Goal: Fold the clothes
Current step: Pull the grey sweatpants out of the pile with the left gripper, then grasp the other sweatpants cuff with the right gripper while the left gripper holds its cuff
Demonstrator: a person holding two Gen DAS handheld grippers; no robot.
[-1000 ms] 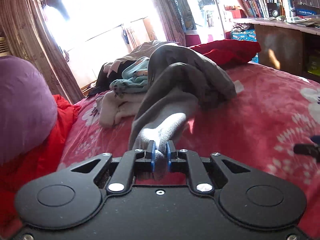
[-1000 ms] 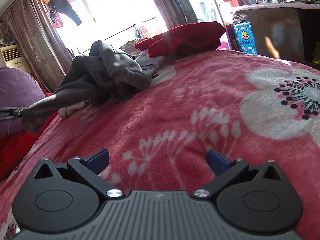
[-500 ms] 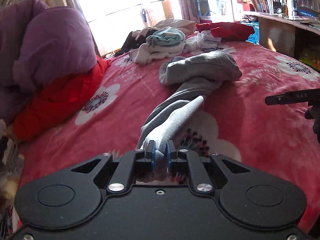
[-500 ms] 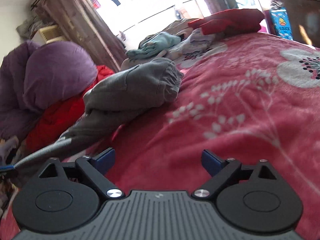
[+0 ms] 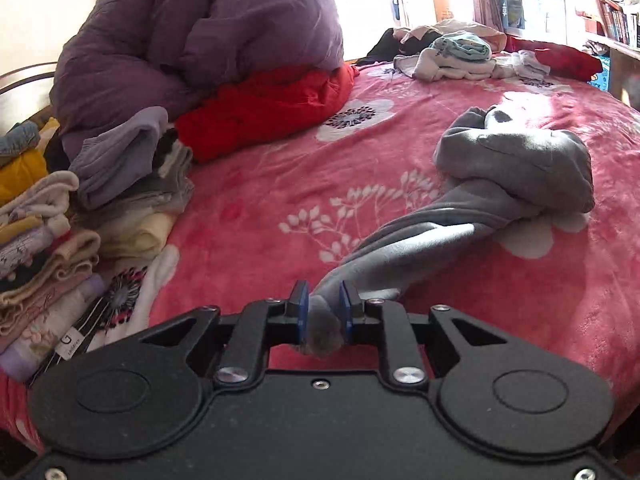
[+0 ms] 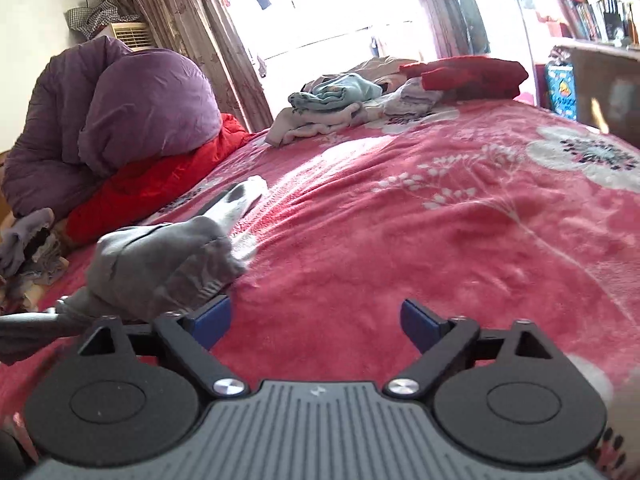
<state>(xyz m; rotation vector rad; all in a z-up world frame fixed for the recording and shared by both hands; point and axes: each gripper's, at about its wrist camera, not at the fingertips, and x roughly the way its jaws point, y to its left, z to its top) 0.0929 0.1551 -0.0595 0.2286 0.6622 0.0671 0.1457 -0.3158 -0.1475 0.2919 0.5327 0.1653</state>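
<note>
Both grippers are matte black with two round disc housings each and blue pads on the fingertips. The left gripper (image 5: 323,307) has a flat, grainy black body with small silver screws at the linkage pivots. The right gripper (image 6: 316,322) has a ribbed grey centre plate with a tiny logo, and shiny silver pivot bolts.

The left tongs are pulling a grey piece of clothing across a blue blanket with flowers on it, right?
Not quite: the blanket is pink-red with white flowers, not blue. The left wrist view shows the left tongs with the grey clothing between them, their jaws just starting to open, and the clothing trailing across that blanket.
</note>
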